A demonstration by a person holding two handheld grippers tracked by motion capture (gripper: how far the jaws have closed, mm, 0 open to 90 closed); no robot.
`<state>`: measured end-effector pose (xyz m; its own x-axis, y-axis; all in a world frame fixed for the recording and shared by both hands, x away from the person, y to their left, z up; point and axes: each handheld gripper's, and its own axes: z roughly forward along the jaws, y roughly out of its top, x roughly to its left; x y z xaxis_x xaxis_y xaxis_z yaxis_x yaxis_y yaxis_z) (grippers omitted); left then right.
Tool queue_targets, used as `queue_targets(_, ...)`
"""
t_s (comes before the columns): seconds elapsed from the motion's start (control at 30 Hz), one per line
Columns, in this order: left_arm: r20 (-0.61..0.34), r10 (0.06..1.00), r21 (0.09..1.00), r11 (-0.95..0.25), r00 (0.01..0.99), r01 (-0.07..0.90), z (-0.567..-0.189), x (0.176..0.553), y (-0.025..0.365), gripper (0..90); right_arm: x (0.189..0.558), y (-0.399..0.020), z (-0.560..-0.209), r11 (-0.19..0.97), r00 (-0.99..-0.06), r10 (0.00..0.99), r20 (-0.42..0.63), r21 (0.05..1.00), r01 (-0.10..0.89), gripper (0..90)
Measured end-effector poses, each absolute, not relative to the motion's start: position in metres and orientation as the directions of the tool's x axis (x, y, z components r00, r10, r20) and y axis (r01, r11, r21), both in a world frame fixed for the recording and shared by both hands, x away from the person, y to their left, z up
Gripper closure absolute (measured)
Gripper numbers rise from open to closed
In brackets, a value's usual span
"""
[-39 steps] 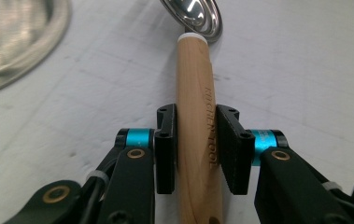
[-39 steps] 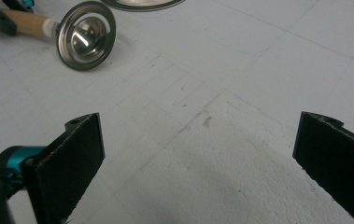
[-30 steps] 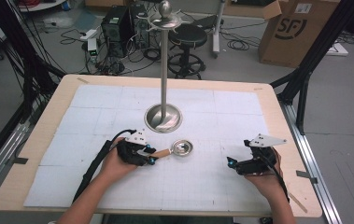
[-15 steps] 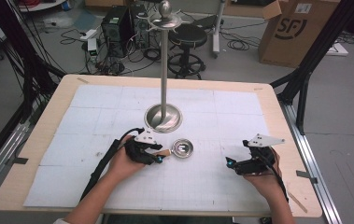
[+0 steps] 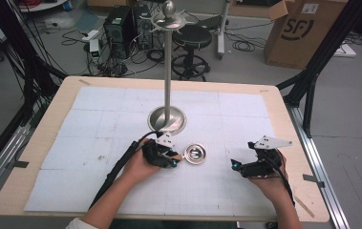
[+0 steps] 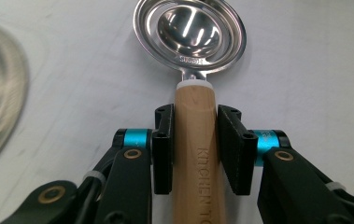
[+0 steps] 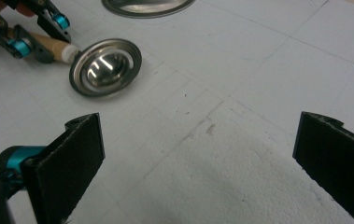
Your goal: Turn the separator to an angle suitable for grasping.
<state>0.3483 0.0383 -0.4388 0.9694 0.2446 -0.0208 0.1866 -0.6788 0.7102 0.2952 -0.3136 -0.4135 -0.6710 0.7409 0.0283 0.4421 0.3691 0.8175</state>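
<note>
Left tool (image 5: 175, 161): jaws just closed onto wooden handle (image 6: 195, 154) of metal ladle (image 5: 195, 154), pads pressed on both sides; bowl rested on white-covered desk (image 5: 97, 124), just in front of stand base (image 5: 167, 119). Right tool (image 5: 236, 165): jaws spread wide, nothing between, well apart from ladle.
</note>
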Motion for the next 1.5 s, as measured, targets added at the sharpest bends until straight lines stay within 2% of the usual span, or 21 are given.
queue_targets(0.13, -0.016, 0.193, 0.711, -0.688, 0.981, 0.146, -0.439, 0.345, 0.012, 68.1, 0.295, -0.315, -0.412, 0.36, -0.669, 0.743, 0.031, 0.824, 0.438, 0.7)
queue_targets(0.37, -0.03, 0.164, 0.714, -0.687, 0.986, 0.136, -0.439, 0.347, -0.026, 68.1, 0.295, -0.315, -0.411, 0.361, -0.67, 0.741, 0.029, 0.825, 0.435, 0.7)
queue_targets(0.57, -0.028, 0.143, 0.713, -0.691, 0.989, 0.12, -0.439, 0.345, -0.038, 67.4, 0.295, -0.315, -0.412, 0.366, -0.67, 0.742, 0.025, 0.822, 0.436, 0.7)
queue_targets(0.67, -0.039, 0.149, 0.714, -0.687, 0.988, 0.132, -0.437, 0.345, -0.033, 60.2, 0.294, -0.317, -0.412, 0.364, -0.668, 0.744, 0.026, 0.822, 0.437, 0.7)
queue_targets(0.77, -0.034, 0.161, 0.728, -0.673, 0.986, 0.135, -0.432, 0.344, -0.024, 49.5, 0.294, -0.317, -0.412, 0.361, -0.666, 0.746, 0.03, 0.822, 0.441, 0.7)
queue_targets(0.83, -0.037, 0.178, 0.735, -0.662, 0.983, 0.148, -0.428, 0.343, -0.013, 45.4, 0.293, -0.317, -0.411, 0.364, -0.667, 0.744, 0.026, 0.822, 0.437, 0.7)
queue_targets(1.13, -0.06, 0.269, 0.808, -0.553, 0.961, 0.205, -0.403, 0.337, 0.066, 39.0, 0.293, -0.316, -0.412, 0.374, -0.67, 0.742, 0.014, 0.821, 0.431, 0.7)
queue_targets(1.27, -0.083, 0.319, 0.815, -0.524, 0.944, 0.249, -0.405, 0.331, 0.097, 32.4, 0.292, -0.315, -0.412, 0.379, -0.671, 0.741, 0.01, 0.818, 0.431, 0.7)
queue_targets(1.5, -0.083, 0.376, 0.856, -0.447, 0.923, 0.259, -0.4, 0.328, 0.135, 28.3, 0.292, -0.314, -0.412, 0.384, -0.67, 0.742, 0.004, 0.817, 0.43, 0.7)
